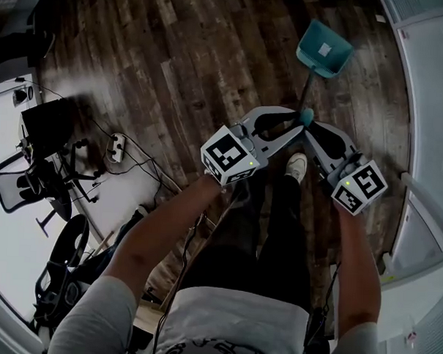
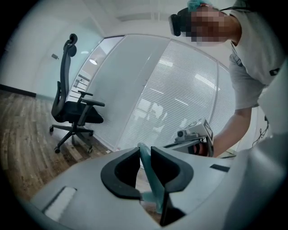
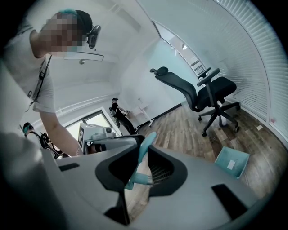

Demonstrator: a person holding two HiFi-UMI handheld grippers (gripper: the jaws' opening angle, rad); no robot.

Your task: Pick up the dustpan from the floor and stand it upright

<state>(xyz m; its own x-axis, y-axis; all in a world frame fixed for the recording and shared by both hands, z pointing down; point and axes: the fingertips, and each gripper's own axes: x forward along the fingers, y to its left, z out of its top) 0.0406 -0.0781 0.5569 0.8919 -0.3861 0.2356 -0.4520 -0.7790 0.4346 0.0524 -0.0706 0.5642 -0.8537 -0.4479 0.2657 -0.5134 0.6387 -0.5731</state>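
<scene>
The teal dustpan (image 1: 324, 49) has a long thin handle that ends in a teal grip (image 1: 306, 116). Its pan (image 3: 231, 162) is low by the wood floor; I cannot tell whether it touches. Both grippers meet at the grip from opposite sides. My left gripper (image 1: 298, 130) is shut on the teal grip (image 2: 148, 173), which stands between its black pads (image 2: 122, 170). My right gripper (image 1: 314, 128) is shut on the same grip (image 3: 145, 143), just beside the left one.
A black office chair (image 2: 72, 112) (image 3: 204, 92) stands near the glass wall with white blinds (image 2: 180, 94). A power strip (image 1: 116, 147) with cables lies on the floor at left, beside another chair (image 1: 38, 179). The person's shoe (image 1: 297, 166) is below the grippers.
</scene>
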